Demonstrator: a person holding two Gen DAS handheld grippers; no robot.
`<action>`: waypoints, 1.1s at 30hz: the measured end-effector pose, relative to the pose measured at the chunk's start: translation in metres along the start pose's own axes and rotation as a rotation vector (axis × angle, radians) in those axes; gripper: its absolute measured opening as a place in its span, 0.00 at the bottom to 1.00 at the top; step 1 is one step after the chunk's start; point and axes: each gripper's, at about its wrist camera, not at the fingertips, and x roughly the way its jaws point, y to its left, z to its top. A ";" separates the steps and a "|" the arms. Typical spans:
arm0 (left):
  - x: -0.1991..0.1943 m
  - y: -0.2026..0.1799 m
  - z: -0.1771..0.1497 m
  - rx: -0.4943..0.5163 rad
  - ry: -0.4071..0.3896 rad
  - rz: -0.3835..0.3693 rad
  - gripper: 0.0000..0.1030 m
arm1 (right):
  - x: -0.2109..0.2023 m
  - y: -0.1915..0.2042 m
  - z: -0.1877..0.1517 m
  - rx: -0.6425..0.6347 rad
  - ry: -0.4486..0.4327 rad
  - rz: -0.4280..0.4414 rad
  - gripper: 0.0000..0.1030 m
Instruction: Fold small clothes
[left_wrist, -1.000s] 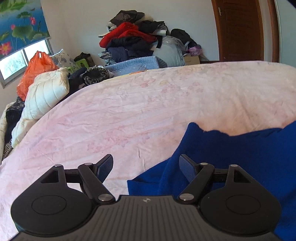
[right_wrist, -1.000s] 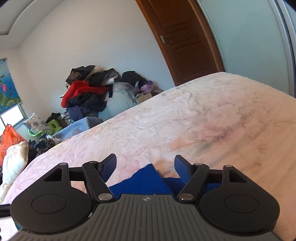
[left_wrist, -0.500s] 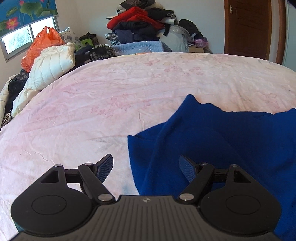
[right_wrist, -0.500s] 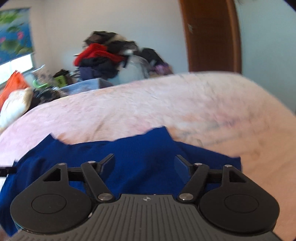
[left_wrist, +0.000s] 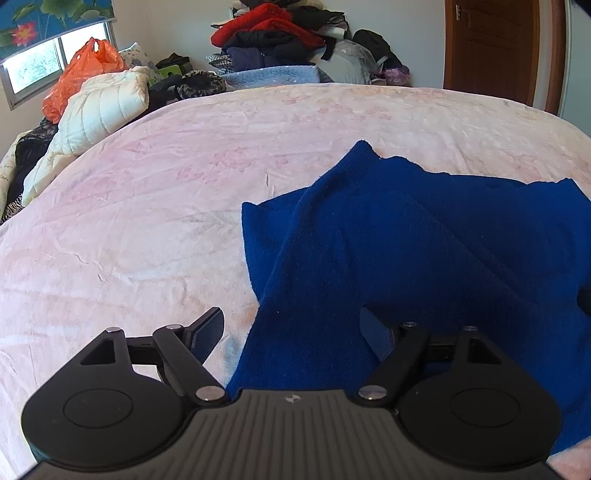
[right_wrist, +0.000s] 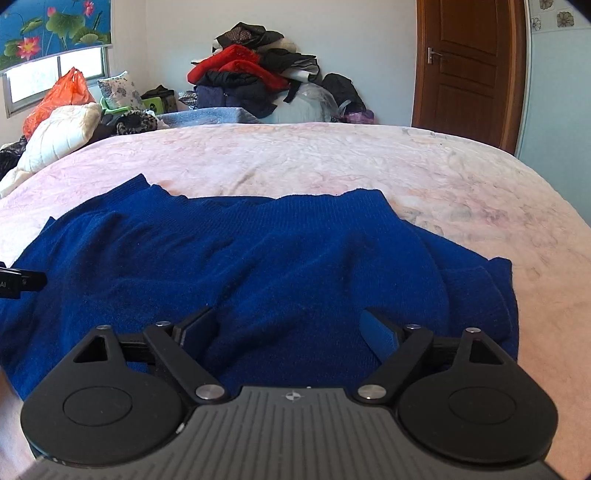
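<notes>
A dark blue knitted garment (left_wrist: 424, 236) lies crumpled on the pink bed sheet (left_wrist: 147, 221), its near edge folded over. My left gripper (left_wrist: 291, 332) hovers open over the garment's left edge; its left finger is above bare sheet and its right finger above blue cloth. In the right wrist view the same garment (right_wrist: 258, 258) spreads across the sheet (right_wrist: 369, 158). My right gripper (right_wrist: 288, 328) is low over the garment's near right part, its jaws opening, with cloth below them but not pinched. A black piece of the left gripper shows at the left edge (right_wrist: 18, 282).
Beyond the bed's far edge is a pile of clothes (left_wrist: 280, 33) and a light blue blanket (left_wrist: 273, 75). An orange bag (left_wrist: 81, 70) and a white quilted item (left_wrist: 99, 107) sit at far left. A brown door (right_wrist: 469, 66) stands at far right.
Both grippers have come down and closer over the blue garment, which now fills more of each view. The right view has rolled level, and its jaws stand wider.
</notes>
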 end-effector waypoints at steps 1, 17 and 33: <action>0.000 0.000 -0.001 -0.003 -0.003 0.001 0.79 | 0.001 0.002 -0.002 -0.011 -0.008 -0.007 0.89; 0.000 0.000 -0.019 -0.013 -0.084 0.031 0.91 | 0.001 0.006 -0.006 -0.024 -0.015 -0.011 1.00; 0.001 0.010 -0.035 -0.112 -0.154 0.020 1.00 | 0.002 0.005 -0.005 -0.030 -0.013 -0.017 1.00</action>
